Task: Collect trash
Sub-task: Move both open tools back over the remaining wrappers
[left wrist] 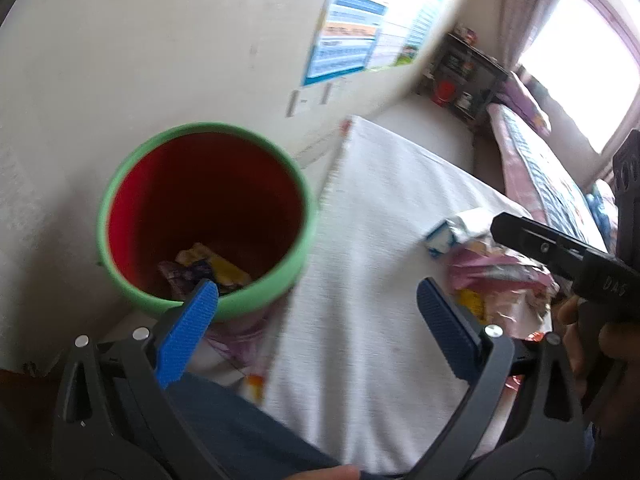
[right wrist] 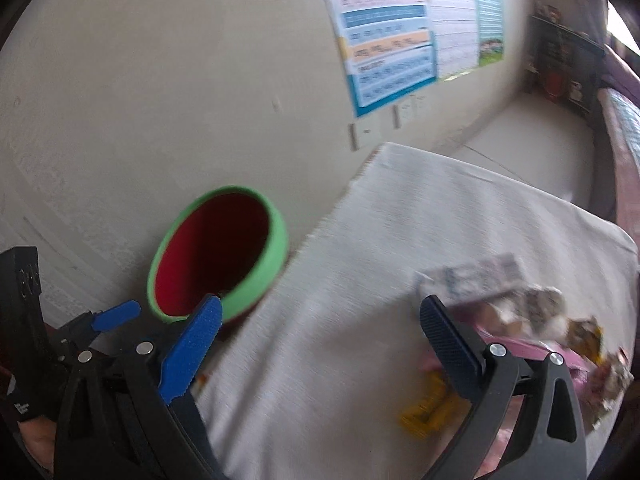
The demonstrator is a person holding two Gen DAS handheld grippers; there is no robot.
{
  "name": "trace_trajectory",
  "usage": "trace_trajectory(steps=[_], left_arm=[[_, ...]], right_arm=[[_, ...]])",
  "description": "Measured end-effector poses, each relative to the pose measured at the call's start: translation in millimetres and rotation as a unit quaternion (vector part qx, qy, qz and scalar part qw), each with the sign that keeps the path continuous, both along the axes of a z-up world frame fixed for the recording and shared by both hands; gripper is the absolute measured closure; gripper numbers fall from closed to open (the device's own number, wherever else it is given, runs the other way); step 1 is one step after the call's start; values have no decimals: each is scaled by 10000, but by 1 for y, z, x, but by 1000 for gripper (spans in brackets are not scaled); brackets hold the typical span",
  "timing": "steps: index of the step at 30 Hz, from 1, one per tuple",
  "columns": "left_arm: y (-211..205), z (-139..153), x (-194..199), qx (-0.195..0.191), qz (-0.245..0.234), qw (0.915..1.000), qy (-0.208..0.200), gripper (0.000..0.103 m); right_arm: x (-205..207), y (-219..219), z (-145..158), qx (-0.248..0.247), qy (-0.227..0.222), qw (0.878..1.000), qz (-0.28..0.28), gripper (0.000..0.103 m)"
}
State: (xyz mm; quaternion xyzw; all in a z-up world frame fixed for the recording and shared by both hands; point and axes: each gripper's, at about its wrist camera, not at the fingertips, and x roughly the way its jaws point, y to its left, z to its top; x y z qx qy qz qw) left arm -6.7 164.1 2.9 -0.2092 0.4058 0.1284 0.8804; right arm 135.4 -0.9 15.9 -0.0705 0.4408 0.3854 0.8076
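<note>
A green-rimmed bin with a red inside (left wrist: 204,220) stands against a pale wall, just beside the left edge of a white woven cloth (left wrist: 380,272) that covers a low surface; what lies under the cloth cannot be told. The bin sits open-mouthed and close to the cloth, probably so that wrappers can be dropped in with a short reach. At its bottom lie a few crumpled wrappers (left wrist: 208,270), yellow and dark purple.

The left gripper (left wrist: 316,316) hangs near the bin's rim, its blue-padded fingers (left wrist: 188,336) spread wide with nothing between them. The right gripper (right wrist: 320,340) points across the cloth, its fingers (right wrist: 192,356) likewise spread and empty, and appears to be angled toward the pile at the cloth's right side.

That pile of trash (right wrist: 532,332) is the remaining work. It lies near the right edge of the cloth, well apart from the bin. It looks like a loose heap of thin crinkled packaging: a pink bag (left wrist: 496,276), a white and blue packet (left wrist: 444,236), a printed grey wrapper (right wrist: 476,276), and a small yellow wrapper (right wrist: 428,412) nearest the viewer. Motion blur softens the details.

A poster (right wrist: 392,36) hangs on the wall, and a dark shelf (left wrist: 464,76) stands in the far corner.
</note>
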Motion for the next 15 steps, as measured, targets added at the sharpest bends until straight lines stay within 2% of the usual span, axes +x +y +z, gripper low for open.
trace_trajectory(steps=[8, 15], left_arm=[[-58, -1, 30, 14, -683, 9977, 49, 6], [-106, -8, 54, -37, -1165, 9931, 137, 6]], right_arm=[[8, -87, 4, -238, -382, 9972, -589, 7], [24, -161, -6, -435, -360, 9903, -1268, 7]])
